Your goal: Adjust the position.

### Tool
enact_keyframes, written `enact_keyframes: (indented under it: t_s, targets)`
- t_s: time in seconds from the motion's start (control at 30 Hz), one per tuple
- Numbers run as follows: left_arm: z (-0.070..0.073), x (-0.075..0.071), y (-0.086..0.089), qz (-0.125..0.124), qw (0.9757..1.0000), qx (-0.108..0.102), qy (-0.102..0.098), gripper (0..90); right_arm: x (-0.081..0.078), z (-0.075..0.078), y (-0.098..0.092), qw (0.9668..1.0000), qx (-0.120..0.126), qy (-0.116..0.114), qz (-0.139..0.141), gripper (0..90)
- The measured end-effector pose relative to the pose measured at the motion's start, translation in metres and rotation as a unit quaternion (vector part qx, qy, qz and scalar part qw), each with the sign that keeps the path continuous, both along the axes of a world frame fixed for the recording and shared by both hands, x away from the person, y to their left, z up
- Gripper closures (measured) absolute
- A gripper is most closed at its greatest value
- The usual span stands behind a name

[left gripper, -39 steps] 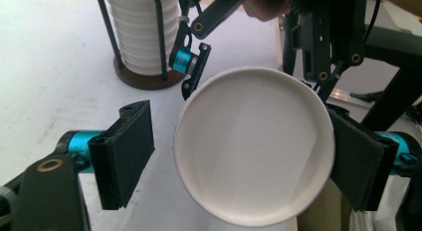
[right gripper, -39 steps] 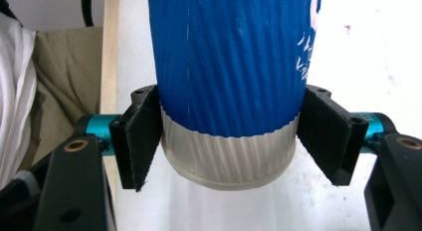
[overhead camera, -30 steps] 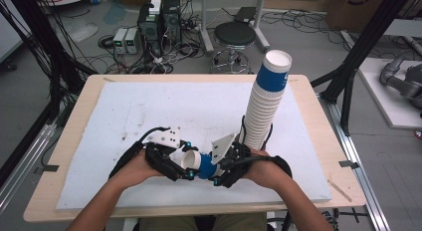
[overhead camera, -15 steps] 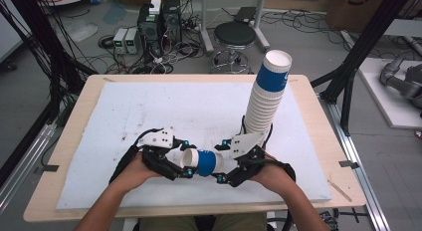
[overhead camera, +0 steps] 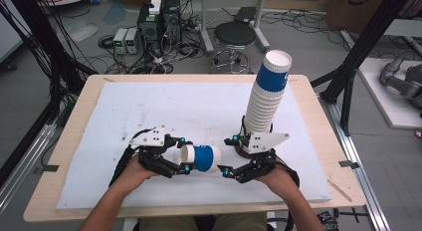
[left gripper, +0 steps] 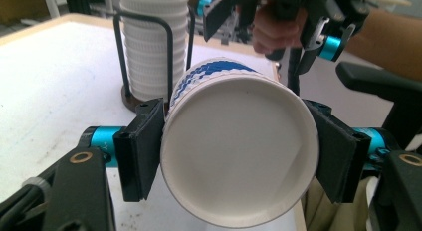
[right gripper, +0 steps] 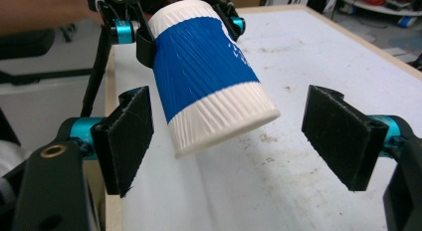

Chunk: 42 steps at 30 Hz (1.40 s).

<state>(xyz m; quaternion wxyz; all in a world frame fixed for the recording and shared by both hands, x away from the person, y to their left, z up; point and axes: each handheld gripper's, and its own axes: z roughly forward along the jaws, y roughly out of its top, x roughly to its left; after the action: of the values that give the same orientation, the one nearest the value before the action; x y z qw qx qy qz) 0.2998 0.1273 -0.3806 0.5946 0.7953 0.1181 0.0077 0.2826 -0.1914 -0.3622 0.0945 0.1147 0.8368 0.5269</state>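
One paper cup (overhead camera: 200, 158) lies sideways above the white mat (overhead camera: 99, 136), pinched at its rim end by the left gripper (overhead camera: 185, 157); the right gripper (overhead camera: 225, 156) waits spread at its base. At one o'clock a tall cup stack (overhead camera: 266, 99) leans, so sideways room there is tight; nine o'clock is free. Left gripper view: both pads (left gripper: 142, 149) press the open mouth, and thin walls like these likely crush easily. Right gripper view: the ribbed blue sleeve (right gripper: 199, 57) looks grippy and light, hanging between wide jaws, best taken gently near the stiffer bottom rim.
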Motion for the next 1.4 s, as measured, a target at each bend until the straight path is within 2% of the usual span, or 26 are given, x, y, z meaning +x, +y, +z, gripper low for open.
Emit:
enact_keyframes:
  t_s: [0.03, 0.17, 0.2, 0.23, 0.37, 0.4, 0.63, 0.8, 1.03, 1.4]
  targets:
    - [-0.001, 0.0, 0.002, 0.003, 0.9999, -0.015, 0.001, 29.4, 0.0, -0.001, -0.001, 1.0, 0.006, 0.001, -0.005, 20.8]
    - [-0.003, 0.0, 0.004, 0.007, 0.9995, -0.03, 0.0, 29.4, -0.001, -0.004, -0.006, 0.9997, 0.019, 0.004, -0.016, 20.8]
    - [-0.004, 0.0, 0.006, 0.008, 0.9992, -0.039, -0.001, 29.4, -0.002, -0.008, -0.009, 0.9992, 0.033, 0.003, -0.022, 20.8]
    - [-0.004, 0.0, 0.006, 0.008, 0.9992, -0.039, -0.001, 29.4, -0.002, -0.009, -0.01, 0.9989, 0.039, 0.003, -0.024, 20.8]
    - [-0.007, -0.002, 0.008, 0.013, 0.998, -0.061, -0.003, 29.4, -0.002, -0.015, -0.015, 0.9978, 0.055, 0.011, -0.035, 20.8]
    - [-0.007, -0.002, 0.008, 0.013, 0.998, -0.061, -0.003, 29.4, -0.003, -0.017, -0.016, 0.9976, 0.058, 0.013, -0.036, 20.8]
    - [-0.011, -0.003, 0.009, 0.013, 0.9976, -0.067, -0.008, 29.4, -0.002, -0.021, -0.018, 0.9976, 0.058, 0.01, -0.038, 20.8]
    - [-0.013, -0.005, 0.01, 0.007, 0.9968, -0.08, -0.009, 29.4, -0.003, -0.027, -0.019, 0.9978, 0.052, 0.021, -0.036, 20.8]
    - [-0.013, -0.006, 0.01, 0.005, 0.9957, -0.092, -0.014, 29.5, -0.003, -0.029, -0.016, 0.9979, 0.052, 0.031, -0.025, 19.8]
    - [-0.014, -0.009, 0.006, -0.017, 0.9945, -0.103, -0.013, 29.5, -0.003, -0.033, -0.01, 0.9979, 0.048, 0.044, 0.0, 19.8]
